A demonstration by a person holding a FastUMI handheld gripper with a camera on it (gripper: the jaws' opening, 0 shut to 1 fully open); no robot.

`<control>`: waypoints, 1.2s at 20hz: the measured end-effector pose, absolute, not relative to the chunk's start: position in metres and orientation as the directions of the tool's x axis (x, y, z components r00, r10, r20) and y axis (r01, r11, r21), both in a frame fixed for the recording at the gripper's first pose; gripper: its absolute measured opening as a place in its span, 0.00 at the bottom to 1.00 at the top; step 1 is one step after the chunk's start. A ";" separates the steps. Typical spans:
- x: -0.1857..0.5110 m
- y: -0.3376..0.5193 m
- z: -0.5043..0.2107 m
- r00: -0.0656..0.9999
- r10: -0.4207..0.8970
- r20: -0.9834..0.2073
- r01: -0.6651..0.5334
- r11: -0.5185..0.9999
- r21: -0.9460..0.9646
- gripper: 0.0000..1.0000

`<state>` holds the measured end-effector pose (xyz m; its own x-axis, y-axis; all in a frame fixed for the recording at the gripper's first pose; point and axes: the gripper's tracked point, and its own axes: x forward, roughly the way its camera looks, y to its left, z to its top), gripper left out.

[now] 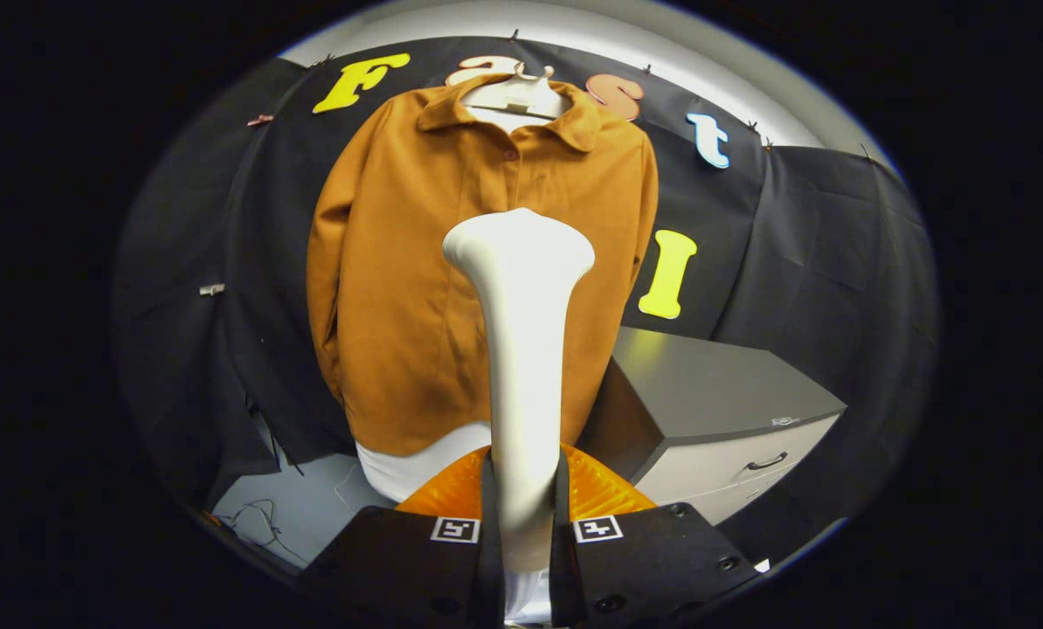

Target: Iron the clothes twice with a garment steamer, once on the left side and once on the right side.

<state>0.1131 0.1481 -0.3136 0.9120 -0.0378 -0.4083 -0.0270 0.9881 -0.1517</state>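
Gripper (523, 515) clamped on garment steamer (521, 349) before hanging orange shirt (417, 288); could slip in the fingers, or snag a fold.

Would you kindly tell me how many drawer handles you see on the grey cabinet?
1: a dark handle on the cabinet front, right of the claw gripping the steamer. Others may be hidden below.

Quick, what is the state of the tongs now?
Tongs: closed on the white garment steamer, both fingers pressing its handle.
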 end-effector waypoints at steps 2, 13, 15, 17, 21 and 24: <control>0.115 0.142 -0.285 0.928 -0.045 -0.370 -0.006 0.991 -0.136 0.24; 0.122 0.112 -0.156 0.972 -0.062 -0.228 0.051 0.997 -0.055 0.24; 0.121 0.109 -0.144 0.974 -0.063 -0.219 0.058 0.998 -0.031 0.24; 0.120 0.104 -0.140 0.975 -0.077 -0.207 0.075 0.997 -0.017 0.24; 0.114 0.100 -0.150 0.971 -0.094 -0.218 0.101 0.995 0.023 0.24; 0.112 0.101 -0.157 0.970 -0.092 -0.226 0.103 0.994 0.038 0.24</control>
<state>0.1116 0.1015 -0.1565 0.9697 -0.0921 -0.2261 0.1033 0.9939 0.0383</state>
